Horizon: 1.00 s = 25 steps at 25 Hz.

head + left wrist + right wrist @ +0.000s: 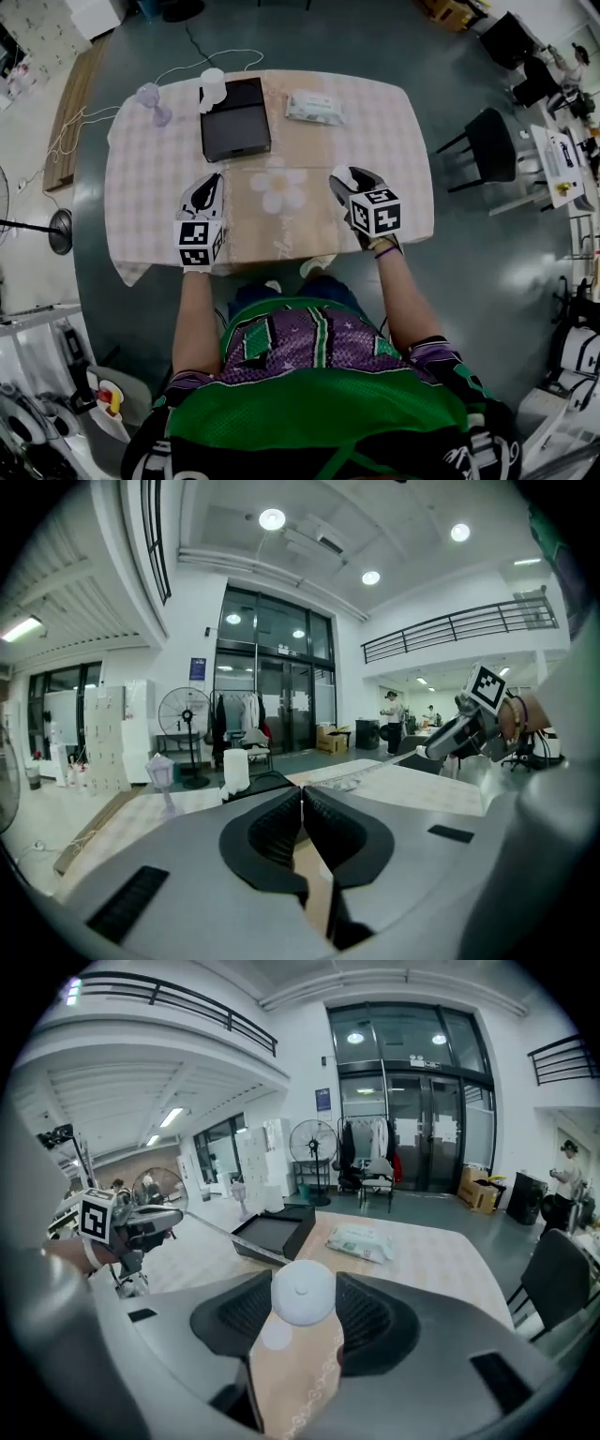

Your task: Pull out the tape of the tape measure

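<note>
We have the round white tape measure case (pixel 302 1290) clamped between the wide-set jaws of the right gripper (pixel 345 180), over the near right part of the table (pixel 141 187). The left gripper (pixel 302 799) is pinched shut on the end of the tape (pixel 234 1238), which runs as a thin strip between the two grippers above the near part of the cloth. To do this step well, we judge that we should draw the two hands apart along the line of the tape, level and without twisting. Both grips need to be firm so the thin end does not slip from the pads and the blade does not buckle. Farther off, the shallow black tray (pixel 234 122) looks bare inside. A white cylinder (pixel 213 89) stands at its far left corner, on it or just beside it we cannot tell. To the tray's right lies a wipes pack (pixel 314 108), closed.
</note>
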Tool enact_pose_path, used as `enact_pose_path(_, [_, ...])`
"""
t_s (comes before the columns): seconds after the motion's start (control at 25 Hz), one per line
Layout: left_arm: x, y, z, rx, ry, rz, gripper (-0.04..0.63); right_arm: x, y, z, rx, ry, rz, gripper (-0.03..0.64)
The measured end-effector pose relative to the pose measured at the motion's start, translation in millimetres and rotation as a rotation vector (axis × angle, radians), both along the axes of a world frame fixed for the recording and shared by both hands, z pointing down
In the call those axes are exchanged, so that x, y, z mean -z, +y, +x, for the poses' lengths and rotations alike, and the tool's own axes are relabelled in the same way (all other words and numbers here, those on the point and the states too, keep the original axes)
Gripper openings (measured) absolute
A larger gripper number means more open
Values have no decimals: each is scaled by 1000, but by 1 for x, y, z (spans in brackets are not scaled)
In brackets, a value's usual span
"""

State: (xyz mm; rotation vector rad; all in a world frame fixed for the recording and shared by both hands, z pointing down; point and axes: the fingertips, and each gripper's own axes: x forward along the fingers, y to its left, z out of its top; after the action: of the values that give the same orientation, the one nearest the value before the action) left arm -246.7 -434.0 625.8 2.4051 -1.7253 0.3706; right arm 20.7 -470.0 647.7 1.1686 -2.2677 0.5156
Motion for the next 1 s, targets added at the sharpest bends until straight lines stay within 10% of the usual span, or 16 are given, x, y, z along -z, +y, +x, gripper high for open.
enact_pose_path(1.0, [-192,-14,-4,124,-68,-386,28,-197,-22,-8,181,123,-160,221])
